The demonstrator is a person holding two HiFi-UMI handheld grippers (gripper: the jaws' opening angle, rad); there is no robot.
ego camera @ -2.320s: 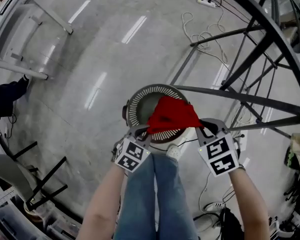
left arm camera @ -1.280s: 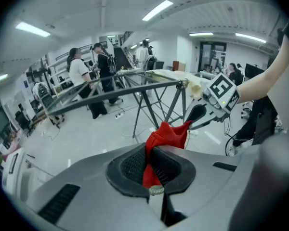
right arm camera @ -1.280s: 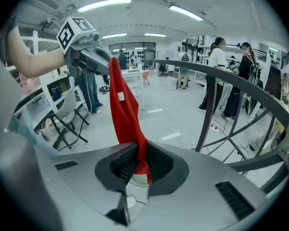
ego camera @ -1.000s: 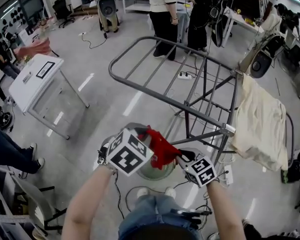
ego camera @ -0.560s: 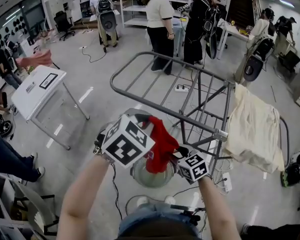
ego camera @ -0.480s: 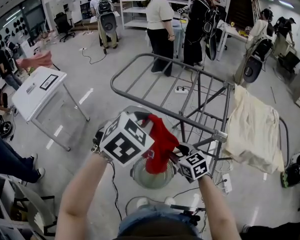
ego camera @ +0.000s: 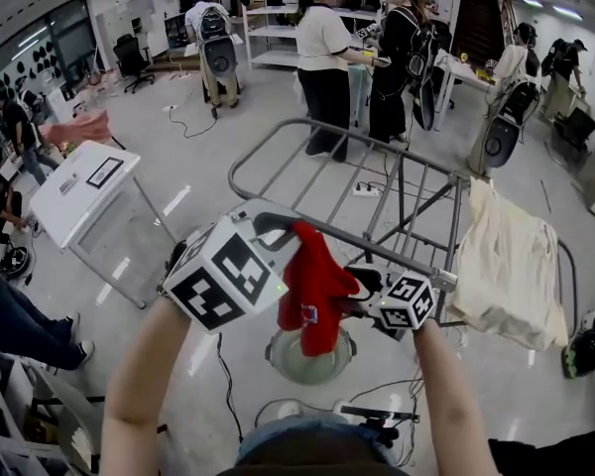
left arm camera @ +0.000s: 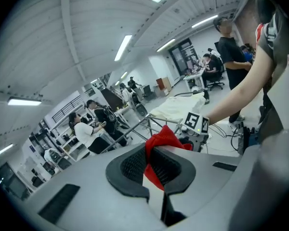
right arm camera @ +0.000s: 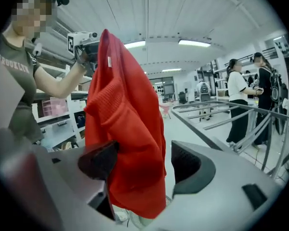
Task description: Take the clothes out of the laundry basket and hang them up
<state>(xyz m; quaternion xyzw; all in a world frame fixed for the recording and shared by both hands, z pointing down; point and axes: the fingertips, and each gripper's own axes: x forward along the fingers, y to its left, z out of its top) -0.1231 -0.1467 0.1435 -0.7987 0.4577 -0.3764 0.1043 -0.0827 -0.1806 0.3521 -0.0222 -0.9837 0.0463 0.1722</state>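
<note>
Left gripper (ego camera: 283,228) jaws closed tight on top edge of red garment (ego camera: 315,286), cloth pinched between pads, gripper raised and angled a bit down. In left gripper view the left gripper (left arm camera: 150,166) shows red fabric squeezed in the narrow slit, rest of the garment (left arm camera: 166,136) bunched past the tips. Garment hangs free in the air, out of the laundry basket (ego camera: 322,370), which sits on the floor at 6 o'clock of it. Right gripper (ego camera: 360,296) at 3 o'clock of the garment, low on its side; jaws have just been opening. In right gripper view the right gripper (right arm camera: 142,161) is about half wide, garment (right arm camera: 125,129) drapes between the pads, brushing the left pad, clear gap to the right pad, no clamp. Grey drying rack (ego camera: 387,149) at 1 o'clock behind the garment, near rail just beside left gripper tips. Cream cloth (ego camera: 506,256) draped over the rack's end at 3 o'clock. White table (ego camera: 79,186) at 9 o'clock, people (ego camera: 327,58) standing at 12 o'clock
</note>
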